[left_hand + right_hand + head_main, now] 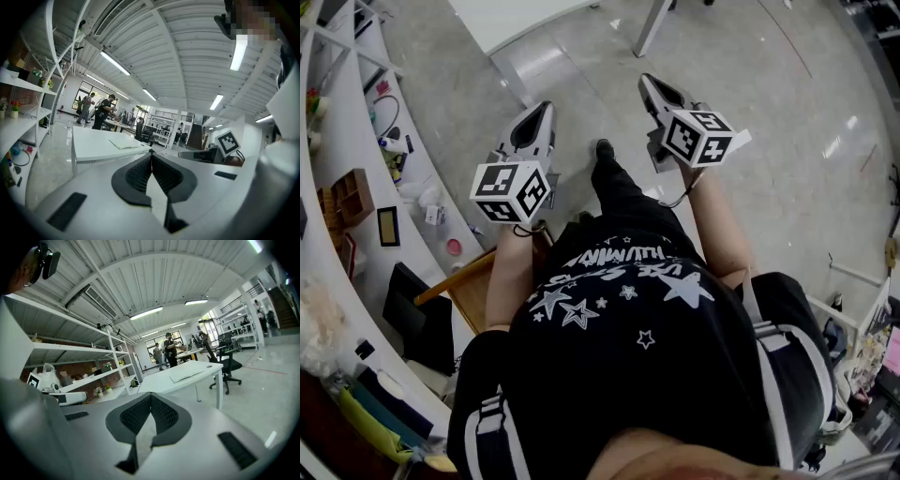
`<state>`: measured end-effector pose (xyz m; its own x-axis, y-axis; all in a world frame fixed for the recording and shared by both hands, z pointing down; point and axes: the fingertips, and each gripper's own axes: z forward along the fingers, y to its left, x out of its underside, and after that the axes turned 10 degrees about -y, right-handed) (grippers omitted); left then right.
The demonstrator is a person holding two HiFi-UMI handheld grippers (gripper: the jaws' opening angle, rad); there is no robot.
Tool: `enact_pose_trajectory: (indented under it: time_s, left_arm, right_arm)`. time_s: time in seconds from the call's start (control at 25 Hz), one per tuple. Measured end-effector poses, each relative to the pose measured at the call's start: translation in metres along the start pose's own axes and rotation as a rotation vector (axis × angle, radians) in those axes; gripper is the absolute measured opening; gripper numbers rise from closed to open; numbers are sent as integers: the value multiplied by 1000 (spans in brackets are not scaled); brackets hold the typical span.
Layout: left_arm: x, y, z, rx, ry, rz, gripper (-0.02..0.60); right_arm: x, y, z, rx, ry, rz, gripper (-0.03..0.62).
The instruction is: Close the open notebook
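The open notebook [186, 375] lies flat on a white table [161, 384] some way ahead; in the left gripper view the notebook [125, 143] rests near that table's [93, 145] right end. Both grippers are held in the air in front of the person, far from the table. My left gripper [151, 153] is shut with nothing between its pads. My right gripper [151, 394] is shut and empty too. In the head view the left gripper [546, 106] and right gripper [645, 80] point forward over the floor, side by side.
White shelving [356, 187] with small items runs along the left. A wooden chair [473, 281] stands by the person's left leg. A black office chair [228, 365] stands right of the table. People [168, 350] are at desks in the background.
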<state>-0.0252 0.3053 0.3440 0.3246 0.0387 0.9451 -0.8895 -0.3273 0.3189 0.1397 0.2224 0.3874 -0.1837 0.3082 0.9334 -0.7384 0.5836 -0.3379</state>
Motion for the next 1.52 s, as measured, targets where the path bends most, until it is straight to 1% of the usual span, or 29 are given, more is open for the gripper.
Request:
enact_pose_trajectory:
  time_s: [0.12, 0.24, 0.36, 0.44, 0.56, 0.68, 0.8, 0.92, 1.08, 1.24, 1.36, 1.52]
  left_arm:
    - [-4, 21, 11, -21, -12, 1, 12]
    - [-4, 42, 33, -46, -8, 0, 12]
    - [-4, 59, 66, -69, 6, 5, 12]
    - [-6, 66, 91, -74, 12, 10, 12]
    - [-8, 75, 130, -86, 20, 10, 12]
    - [-10, 83, 164, -98, 36, 21, 12]
    - [-7, 91, 196, -111, 56, 25, 12]
    - [-2, 98, 224, -124, 70, 19, 12]
    - [5, 108, 252, -142, 85, 32, 12]
    - [9, 114, 267, -156, 107, 43, 12]
    - [11, 119, 273, -171, 109, 29, 12]
    - [17, 136, 278, -177, 122, 15, 12]
  right_arm:
    - [-8, -7, 32, -17, -23, -29, 7]
    - [-12, -25, 66, -26, -18, -40, 8]
    - [-17, -48, 104, -37, -3, -34, 8]
    - [-29, -60, 126, -44, -5, -36, 7]
    - [-34, -85, 156, -56, 12, -32, 6]
    - [-46, -106, 182, -48, 24, -50, 8]
    - [-42, -136, 204, -30, 61, -81, 8]
    - [-38, -156, 223, -49, 95, -95, 8]
    - [-29, -174, 246, -82, 134, -101, 8]
    - [-26, -183, 260, -77, 155, -124, 8]
    - [-28, -185, 268, -78, 161, -191, 8]
    - [-23, -176, 285, -98, 176, -270, 8]
